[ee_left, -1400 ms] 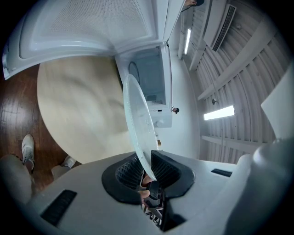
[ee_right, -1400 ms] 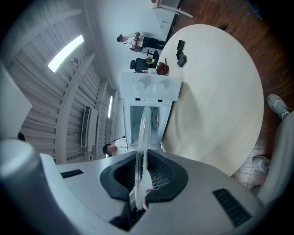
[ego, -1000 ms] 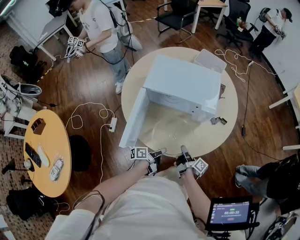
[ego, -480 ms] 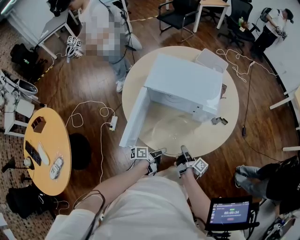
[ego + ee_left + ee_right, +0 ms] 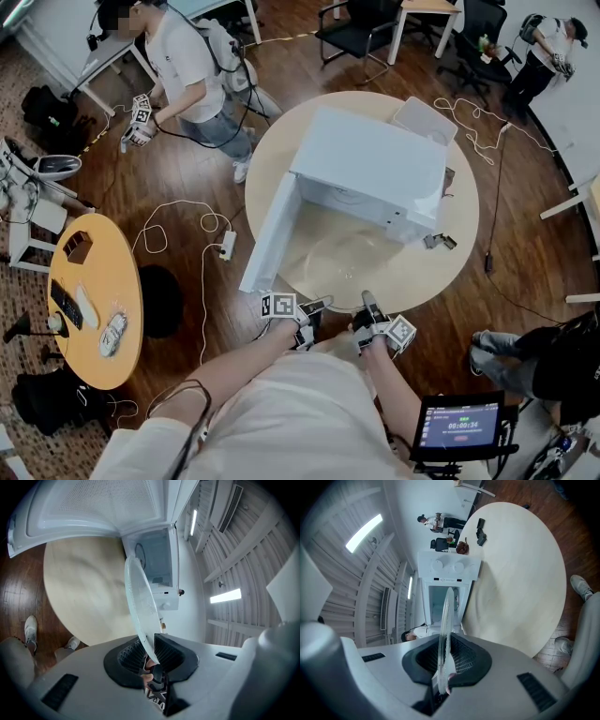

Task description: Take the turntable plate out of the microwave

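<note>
In the head view, the clear turntable plate (image 5: pixel 345 261) lies outside the microwave (image 5: pixel 370 164), over the near part of the round surface (image 5: pixel 455 248). It sits just beyond the tips of our left tool (image 5: pixel 312 309) and right tool (image 5: pixel 368 307). The glass shows only as a faint ring against the pale top, so we cannot tell here whether it rests on the surface or is lifted. The microwave door (image 5: pixel 270 234) stands open on the left. Both our forearms reach forward from the near edge, the tools side by side and pointing towards the oven.

In the left gripper view, the plate stands edge-on and leans left across the frame. Its near rim runs down between the ribbed pads, which pinch it. The very end of the rim is lost in the dark gap below. Beyond the plate we see the open oven cavity and the door overhead.

In the right gripper view, the plate is a thin upright sliver in front of the microwave's front. Its rim is clamped between this tool's pads, which are pressed nearly together. A fingertip shows just under the pads.
</note>
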`<control>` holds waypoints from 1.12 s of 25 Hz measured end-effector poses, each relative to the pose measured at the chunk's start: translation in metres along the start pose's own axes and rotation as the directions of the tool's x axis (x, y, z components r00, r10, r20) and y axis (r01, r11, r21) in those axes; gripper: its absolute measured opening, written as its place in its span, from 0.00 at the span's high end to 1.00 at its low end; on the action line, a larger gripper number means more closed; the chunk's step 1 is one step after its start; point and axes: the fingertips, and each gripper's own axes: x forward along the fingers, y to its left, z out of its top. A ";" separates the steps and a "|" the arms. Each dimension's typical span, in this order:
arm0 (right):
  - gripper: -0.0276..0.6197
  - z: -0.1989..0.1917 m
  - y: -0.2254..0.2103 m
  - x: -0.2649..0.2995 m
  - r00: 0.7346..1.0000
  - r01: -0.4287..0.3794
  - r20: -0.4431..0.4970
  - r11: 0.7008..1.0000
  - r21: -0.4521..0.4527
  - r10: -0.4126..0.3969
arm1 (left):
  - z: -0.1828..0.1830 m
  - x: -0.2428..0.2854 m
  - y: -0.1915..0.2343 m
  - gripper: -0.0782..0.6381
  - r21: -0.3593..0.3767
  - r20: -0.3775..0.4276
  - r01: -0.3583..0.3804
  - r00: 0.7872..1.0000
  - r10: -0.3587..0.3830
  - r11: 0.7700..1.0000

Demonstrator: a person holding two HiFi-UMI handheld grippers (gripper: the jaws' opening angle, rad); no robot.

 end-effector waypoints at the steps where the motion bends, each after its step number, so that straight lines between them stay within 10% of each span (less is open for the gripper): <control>1: 0.91 0.000 0.000 0.000 1.000 0.001 -0.001 1.000 0.000 -0.001 | -0.001 0.000 0.000 0.82 -0.001 -0.002 0.000 1.000 0.000 1.000; 28: 0.91 -0.004 -0.008 -0.010 1.000 0.010 -0.006 1.000 0.000 -0.010 | -0.013 -0.001 0.005 0.82 0.002 -0.017 -0.010 1.000 0.010 1.000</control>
